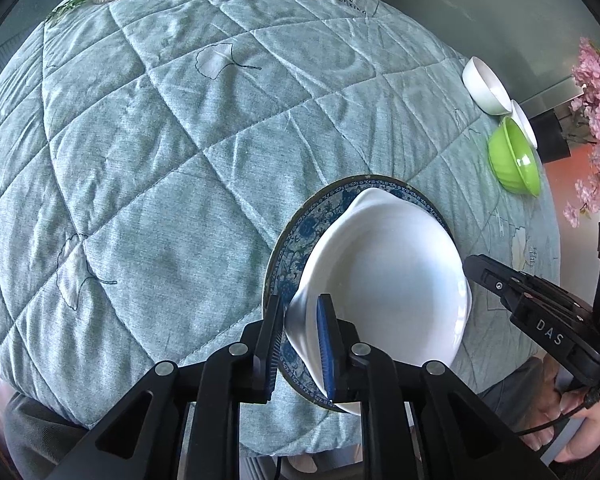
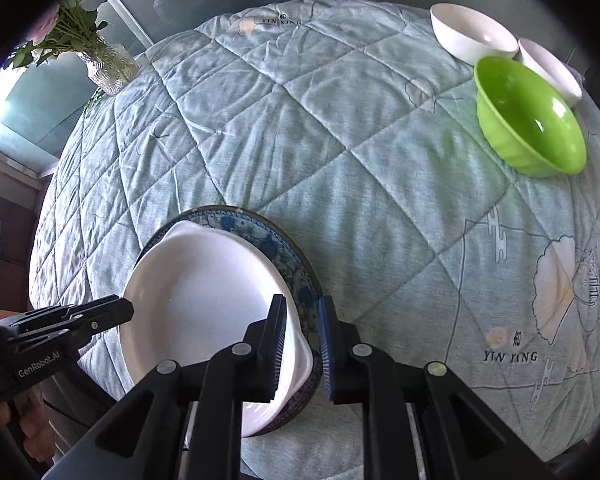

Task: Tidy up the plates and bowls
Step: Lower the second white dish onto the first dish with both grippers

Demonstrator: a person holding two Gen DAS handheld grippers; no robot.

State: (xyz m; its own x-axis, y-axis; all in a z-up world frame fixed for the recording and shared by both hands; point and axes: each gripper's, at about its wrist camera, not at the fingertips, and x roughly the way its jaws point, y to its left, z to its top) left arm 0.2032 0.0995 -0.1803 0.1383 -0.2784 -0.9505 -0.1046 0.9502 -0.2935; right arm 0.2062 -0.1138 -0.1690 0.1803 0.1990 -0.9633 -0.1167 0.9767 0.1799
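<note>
Between the fingers of the left gripper (image 1: 302, 340) the near rim of the shallow white ceramic dish (image 1: 384, 276) is seen, and the opposite rim stands between the fingers of the right gripper (image 2: 302, 344); both jaws are narrow, but whether the pads press cannot be told. The dish is laid on the blue patterned round plate (image 1: 296, 240), so the stacking step seems nearly done. Beyond the right gripper, well apart, a green plastic bowl (image 2: 530, 120) and two white bowls (image 2: 472, 34) are waiting on the quilted cloth (image 2: 300, 120). Next, releasing and moving towards them is probably needed.

Dish (image 1: 384, 276) on plate (image 1: 300, 232) near table edge; three bowls (image 2: 528, 120) far right.
</note>
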